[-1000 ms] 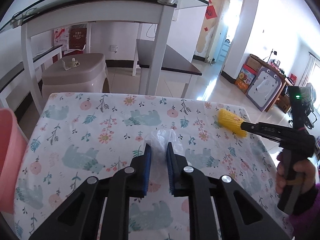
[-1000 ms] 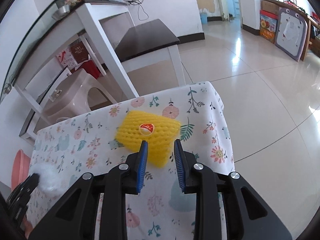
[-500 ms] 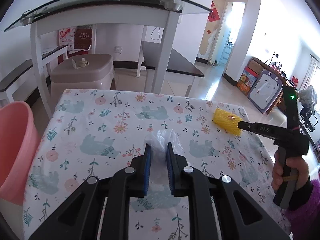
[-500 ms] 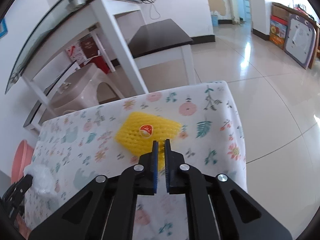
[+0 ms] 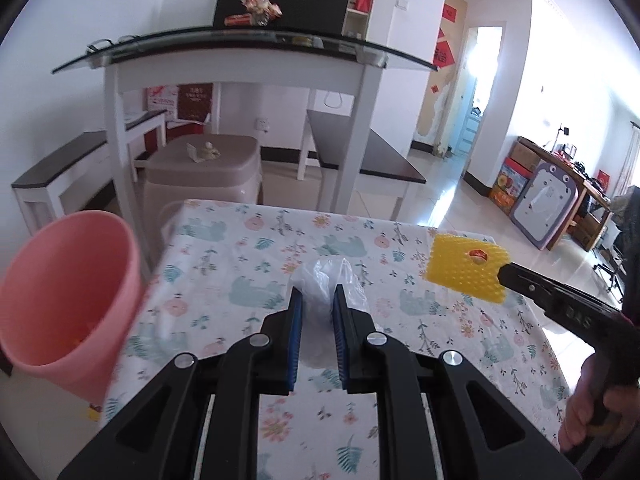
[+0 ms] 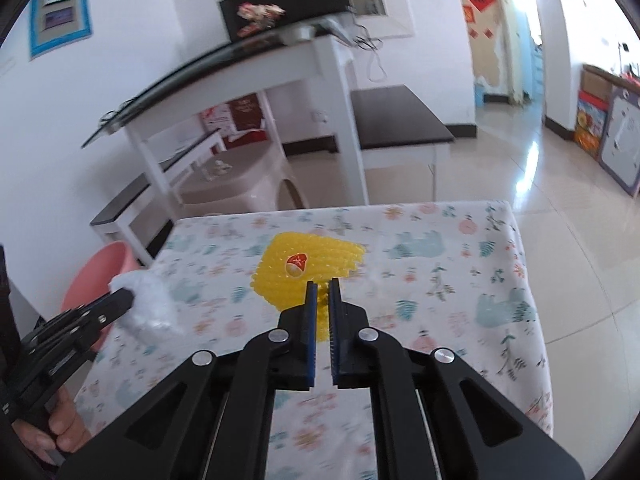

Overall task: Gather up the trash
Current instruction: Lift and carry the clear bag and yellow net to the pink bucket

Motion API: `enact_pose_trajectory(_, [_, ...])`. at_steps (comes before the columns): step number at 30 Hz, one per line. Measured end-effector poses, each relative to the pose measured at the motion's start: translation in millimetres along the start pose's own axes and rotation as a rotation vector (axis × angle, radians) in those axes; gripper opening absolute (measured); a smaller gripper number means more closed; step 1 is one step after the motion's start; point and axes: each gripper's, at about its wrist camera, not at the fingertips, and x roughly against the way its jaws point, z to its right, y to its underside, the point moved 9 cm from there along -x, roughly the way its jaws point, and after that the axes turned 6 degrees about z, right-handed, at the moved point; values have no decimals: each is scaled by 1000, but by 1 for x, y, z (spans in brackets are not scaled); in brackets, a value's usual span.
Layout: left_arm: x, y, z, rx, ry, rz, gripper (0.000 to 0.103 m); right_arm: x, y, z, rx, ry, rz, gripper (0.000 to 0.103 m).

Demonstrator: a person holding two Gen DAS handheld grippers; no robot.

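Observation:
A crumpled clear plastic bag (image 5: 320, 280) is pinched between the blue pads of my left gripper (image 5: 317, 300), lifted above the flowered tablecloth (image 5: 248, 264). The right wrist view shows the same bag (image 6: 150, 304) at the left. My right gripper (image 6: 323, 286) is shut on a corner of a yellow foam fruit net (image 6: 304, 268) with a red sticker, held off the table. In the left wrist view the net (image 5: 464, 268) hangs from that gripper's black tips at the right. A pink bin (image 5: 60, 300) stands open at the table's left side.
Beyond the table are a white glass-topped desk (image 5: 240, 60), a beige plastic stool (image 5: 204, 168) and dark benches (image 5: 368, 156). Shiny tiled floor (image 6: 560, 208) spreads to the right. A hand (image 5: 592, 404) grips the right tool's handle.
The right jaws closed on the yellow net and lifted it off the cloth. Both grippers rose and drew back; the pink bin came further into view at the left.

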Motion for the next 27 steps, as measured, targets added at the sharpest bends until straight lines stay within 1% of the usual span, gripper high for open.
enact_pose_trajectory(7, [29,-4,-26,25,-58,32,14,17,3,-57,107,-55,23,6])
enact_pose_trajectory(10, [38,-3,-38,39,-87,37,14,21,5,-76,130,-79,23,6])
enact_pose_trajectory(27, [79,0,-101,100,-217,73,14,29,11,-157,242,-169,35,6])
